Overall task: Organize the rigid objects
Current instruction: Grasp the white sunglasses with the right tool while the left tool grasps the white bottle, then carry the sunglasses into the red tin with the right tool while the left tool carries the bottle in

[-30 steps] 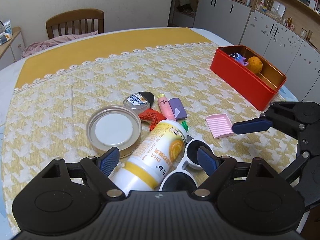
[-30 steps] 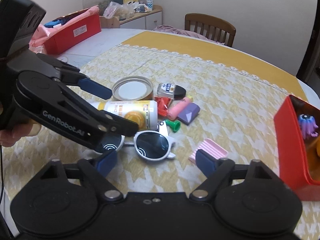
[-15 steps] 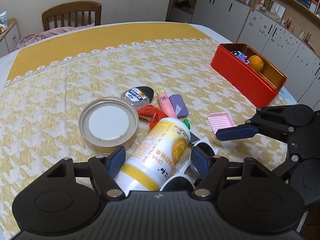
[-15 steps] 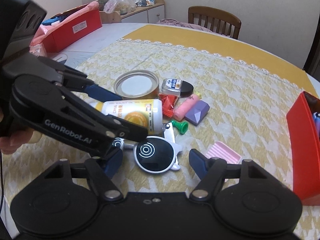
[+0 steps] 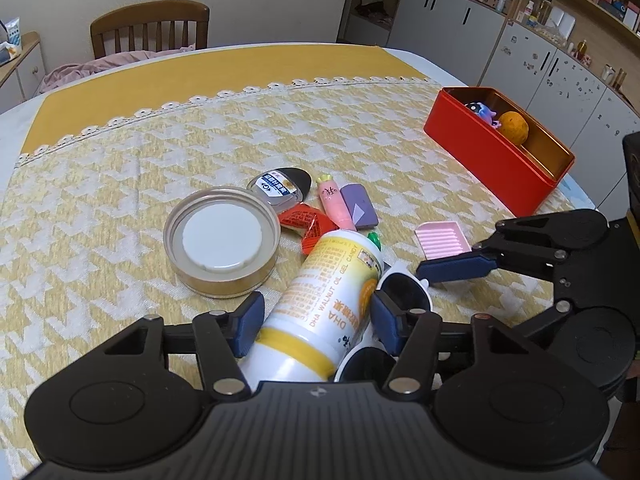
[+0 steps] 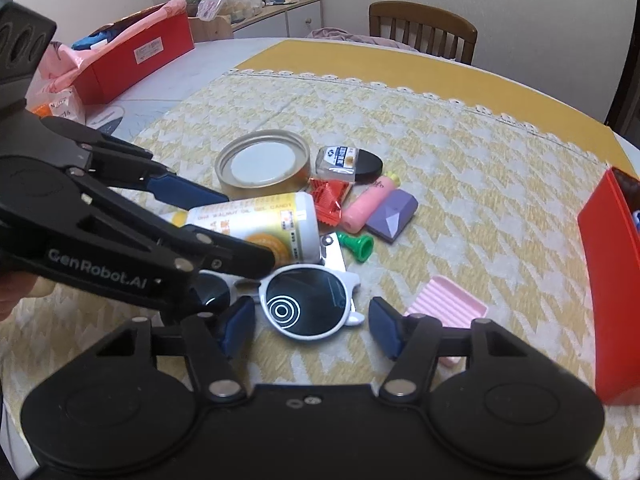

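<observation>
Two views differ: left hand-held gripper [image 5: 316, 318] closing around lying bottle [image 5: 324, 300] on bench [image 5: 120, 160]; right hand-held gripper [image 6: 312, 330] closing around white sunglasses [image 6: 308, 300], lens clear only there.

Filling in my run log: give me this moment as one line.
left claw: closing around bottle | right claw: closing around sunglasses | red box: open

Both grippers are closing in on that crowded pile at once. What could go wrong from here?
The left gripper, jaws closing around the lying bottle, may roll it against the sunglasses alongside. The right gripper, closing around a lens, could clip the left one working beside it, or pinch only the rim and drop the glasses.
</observation>
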The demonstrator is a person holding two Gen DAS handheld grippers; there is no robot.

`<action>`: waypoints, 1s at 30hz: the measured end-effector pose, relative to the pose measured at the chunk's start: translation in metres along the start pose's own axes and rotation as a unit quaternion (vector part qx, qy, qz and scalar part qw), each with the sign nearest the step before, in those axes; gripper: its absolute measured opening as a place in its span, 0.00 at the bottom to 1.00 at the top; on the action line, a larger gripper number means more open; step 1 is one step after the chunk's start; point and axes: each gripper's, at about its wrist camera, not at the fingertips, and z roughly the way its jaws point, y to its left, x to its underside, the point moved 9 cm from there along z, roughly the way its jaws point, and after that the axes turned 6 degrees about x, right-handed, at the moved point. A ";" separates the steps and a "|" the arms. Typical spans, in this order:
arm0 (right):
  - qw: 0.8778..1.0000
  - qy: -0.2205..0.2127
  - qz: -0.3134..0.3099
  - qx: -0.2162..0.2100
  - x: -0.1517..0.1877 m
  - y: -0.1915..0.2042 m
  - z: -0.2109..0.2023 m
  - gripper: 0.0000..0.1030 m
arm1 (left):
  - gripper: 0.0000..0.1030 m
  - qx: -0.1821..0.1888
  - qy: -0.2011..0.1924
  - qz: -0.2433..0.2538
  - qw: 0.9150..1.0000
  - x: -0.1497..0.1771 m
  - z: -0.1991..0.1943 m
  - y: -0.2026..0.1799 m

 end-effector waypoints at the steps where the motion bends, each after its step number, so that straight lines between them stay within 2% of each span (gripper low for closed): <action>1: 1.000 0.000 -0.002 -0.001 -0.001 0.000 0.001 0.57 | 0.53 -0.001 0.000 0.000 1.000 0.000 -0.001 0.000; 13: 1.000 -0.010 -0.002 0.010 0.008 -0.005 -0.014 0.53 | 0.44 -0.006 -0.012 -0.026 1.000 0.010 -0.013 -0.002; 26: 0.997 -0.041 0.061 -0.003 0.016 -0.028 -0.068 0.52 | 0.44 -0.001 -0.016 -0.085 0.996 0.021 -0.026 0.004; 30: 0.994 -0.051 0.096 -0.008 0.013 -0.043 -0.081 0.52 | 0.44 -0.006 -0.019 -0.082 0.996 0.020 -0.029 0.002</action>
